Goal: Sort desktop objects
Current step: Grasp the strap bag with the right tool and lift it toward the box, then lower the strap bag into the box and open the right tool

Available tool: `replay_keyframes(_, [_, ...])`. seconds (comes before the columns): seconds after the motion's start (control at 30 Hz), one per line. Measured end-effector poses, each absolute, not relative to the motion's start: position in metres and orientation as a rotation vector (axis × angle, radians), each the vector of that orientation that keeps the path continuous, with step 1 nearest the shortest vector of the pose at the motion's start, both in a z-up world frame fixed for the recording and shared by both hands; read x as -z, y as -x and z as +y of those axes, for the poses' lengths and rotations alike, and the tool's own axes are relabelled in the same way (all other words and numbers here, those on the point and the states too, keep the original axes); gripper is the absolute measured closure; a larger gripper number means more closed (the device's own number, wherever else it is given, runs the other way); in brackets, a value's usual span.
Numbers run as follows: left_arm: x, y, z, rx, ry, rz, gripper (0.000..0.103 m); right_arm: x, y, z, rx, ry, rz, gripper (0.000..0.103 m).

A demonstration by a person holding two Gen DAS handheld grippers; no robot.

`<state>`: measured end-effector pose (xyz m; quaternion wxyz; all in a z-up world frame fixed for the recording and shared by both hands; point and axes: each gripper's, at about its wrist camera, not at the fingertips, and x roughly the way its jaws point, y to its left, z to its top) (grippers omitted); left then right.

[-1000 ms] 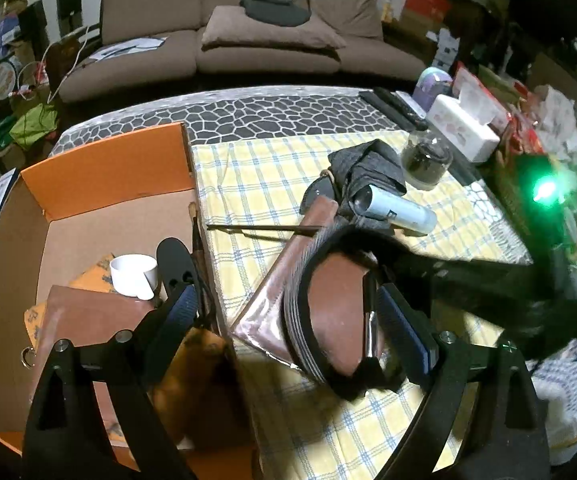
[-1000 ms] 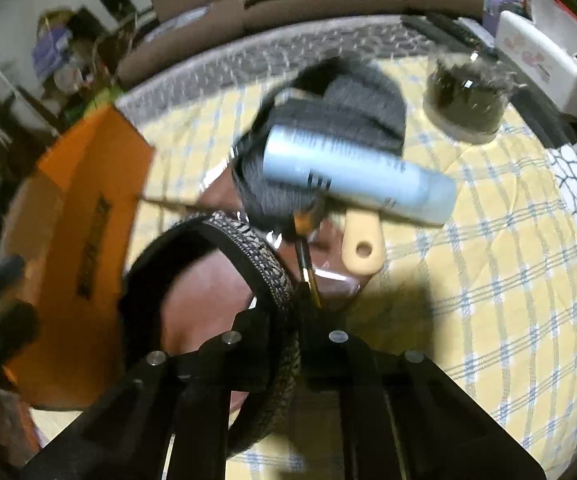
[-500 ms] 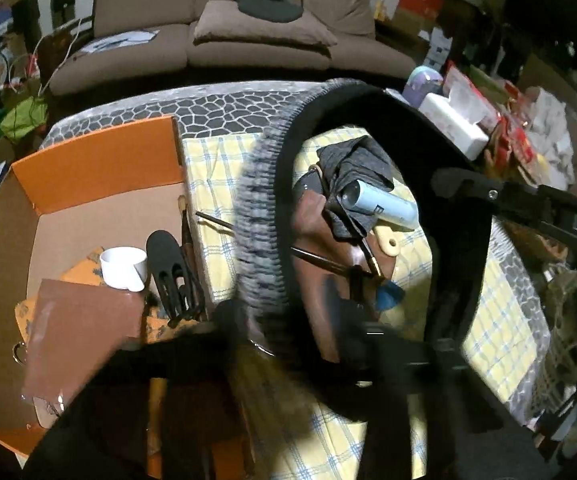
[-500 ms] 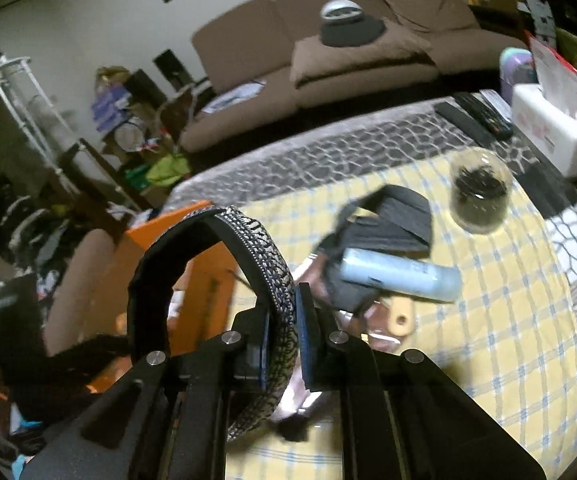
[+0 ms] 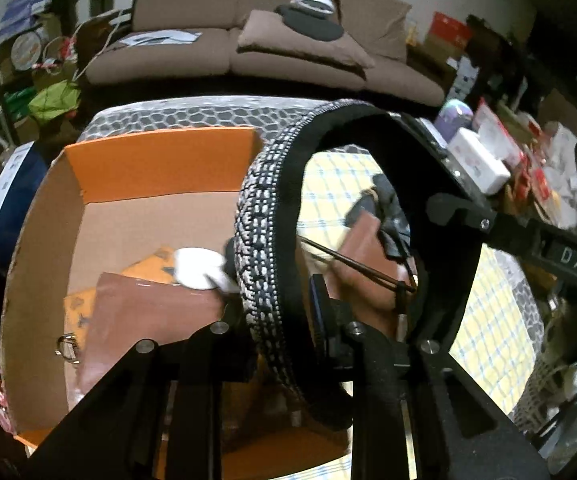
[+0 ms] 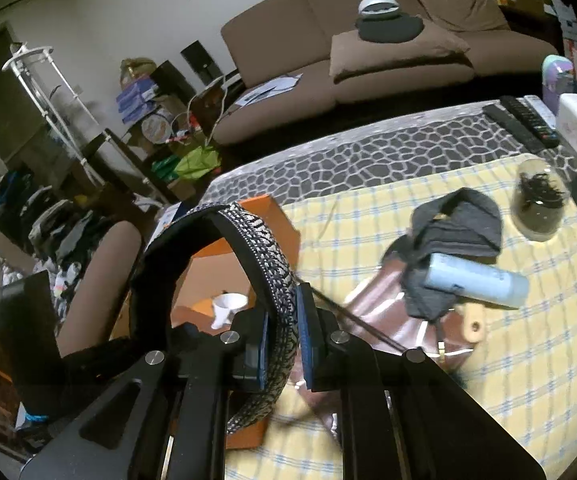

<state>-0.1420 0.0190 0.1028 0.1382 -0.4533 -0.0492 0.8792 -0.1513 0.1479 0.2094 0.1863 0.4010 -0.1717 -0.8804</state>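
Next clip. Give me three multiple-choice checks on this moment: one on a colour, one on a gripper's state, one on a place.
1. What colour is the tube?
A) red
B) green
C) light blue

2. The right gripper is:
A) shut on the headband
B) open and empty
C) shut on the tube

3. Where is the white cup?
A) in the right gripper
B) in the orange box
C) on top of the tube

Answers:
1 C: the tube's body is pale blue.
2 A: both pads press on the patterned band.
3 B: the cup sits on the box floor.
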Motion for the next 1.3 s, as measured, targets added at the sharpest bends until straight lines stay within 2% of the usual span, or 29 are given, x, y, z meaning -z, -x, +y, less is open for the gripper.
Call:
replay_keyframes(0.6, [-0.074,0.163,-0.095,-2.647,1.443,-0.339,0.086,-0.172,0.178,0.04,2.366,-1.216,-0.396,0.086])
replay_keyframes(0.8, [-0.068,0.165,-0.116,-2.699,1.469,-0.335,0.087,-0.16,0.183,0.013,2.348,-1.242,-0.352,0.083])
replay_keyframes(0.83, [-0.067,0.165,-0.119,-2.717,1.476,-0.32,0.087,-0.158,0.184,0.007,2.342,-1.244,-0.335,0.081])
replay_keyframes(0.97, [-0.064,0.166,-0.126,-2.788,1.503,-0.231,0.086,-0.155,0.182,-0.011,2.334,-1.242,-0.269,0.06])
replay_keyframes(1.13, [-0.056,0.168,-0.138,-2.797,1.553,-0.273,0.086,-0.154,0.18,-0.022,2.355,-1.246,-0.18,0.057])
replay_keyframes(1.23, [-0.061,0.164,-0.144,-2.795,1.524,-0.334,0.071,-0.154,0.179,-0.017,2.361,-1.246,-0.196,0.051])
replay_keyframes(1.3, [-0.066,0.161,-0.144,-2.779,1.498,-0.376,0.061,-0.155,0.181,-0.015,2.365,-1.247,-0.208,0.051])
